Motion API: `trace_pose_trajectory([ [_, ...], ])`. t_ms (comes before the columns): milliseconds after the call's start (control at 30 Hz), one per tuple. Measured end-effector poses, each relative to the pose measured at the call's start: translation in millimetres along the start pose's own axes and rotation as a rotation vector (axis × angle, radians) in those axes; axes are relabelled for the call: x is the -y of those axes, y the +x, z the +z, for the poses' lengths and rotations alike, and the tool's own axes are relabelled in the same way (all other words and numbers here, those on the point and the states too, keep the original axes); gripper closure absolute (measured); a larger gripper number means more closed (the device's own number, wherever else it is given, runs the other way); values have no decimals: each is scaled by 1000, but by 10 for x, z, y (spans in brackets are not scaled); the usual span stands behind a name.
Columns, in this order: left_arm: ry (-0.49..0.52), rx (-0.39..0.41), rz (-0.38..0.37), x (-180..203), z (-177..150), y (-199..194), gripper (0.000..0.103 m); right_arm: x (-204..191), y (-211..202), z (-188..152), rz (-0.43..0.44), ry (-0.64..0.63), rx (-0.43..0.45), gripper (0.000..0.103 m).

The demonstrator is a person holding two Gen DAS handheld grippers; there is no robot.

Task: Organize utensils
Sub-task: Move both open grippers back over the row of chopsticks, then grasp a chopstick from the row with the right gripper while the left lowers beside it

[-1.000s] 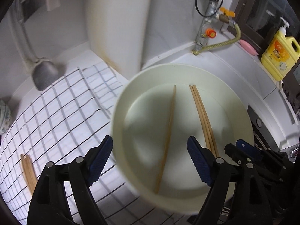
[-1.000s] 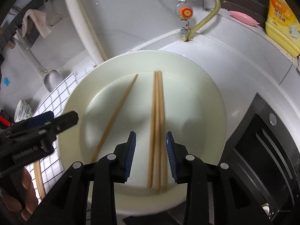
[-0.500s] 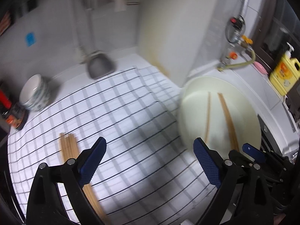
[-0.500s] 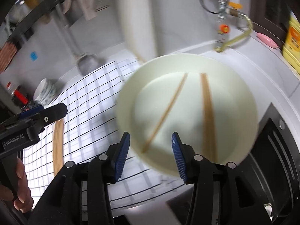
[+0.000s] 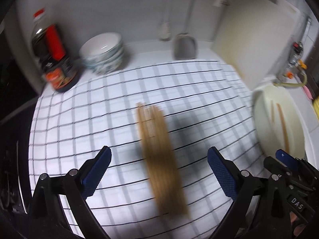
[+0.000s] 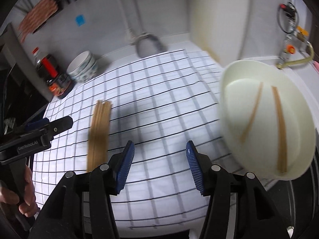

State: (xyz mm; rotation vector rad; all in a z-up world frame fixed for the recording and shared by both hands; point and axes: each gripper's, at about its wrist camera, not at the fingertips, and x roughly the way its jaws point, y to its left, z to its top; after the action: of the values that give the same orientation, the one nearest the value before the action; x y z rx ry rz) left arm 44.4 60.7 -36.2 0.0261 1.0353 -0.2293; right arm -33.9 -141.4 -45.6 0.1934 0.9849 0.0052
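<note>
Chopsticks (image 5: 159, 145) lie btwn opening left gripper (image 5: 159, 171) jaws, untouched.

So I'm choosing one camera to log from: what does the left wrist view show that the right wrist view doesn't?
Only the left wrist view: the left tongs head-on, opening with nothing between them, over the chopstick bundle.

Only the right wrist view: the right tongs, also opening and empty, and a hand on the other tool.

Both: checked cloth, plate with loose chopsticks, stacked bowls, sauce bottle.
</note>
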Motion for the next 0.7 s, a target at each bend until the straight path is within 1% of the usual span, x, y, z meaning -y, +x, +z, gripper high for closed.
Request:
trace_pose_trajectory([
  [133, -34, -9, 29, -317, -118, 98, 8, -251, 202, -44, 17, -30, -15, 51],
  [333, -38, -20, 54, -583, -259, 296, 8, -524, 578, -123, 23, -55, -44, 51],
  [467, -37, -23, 42, -675, -333, 425, 8, -619, 765, -160, 25, -55, -51, 51],
  [700, -19, -23, 35, -669, -393, 603, 8, -724, 1017, -242, 11, -83, -67, 51],
])
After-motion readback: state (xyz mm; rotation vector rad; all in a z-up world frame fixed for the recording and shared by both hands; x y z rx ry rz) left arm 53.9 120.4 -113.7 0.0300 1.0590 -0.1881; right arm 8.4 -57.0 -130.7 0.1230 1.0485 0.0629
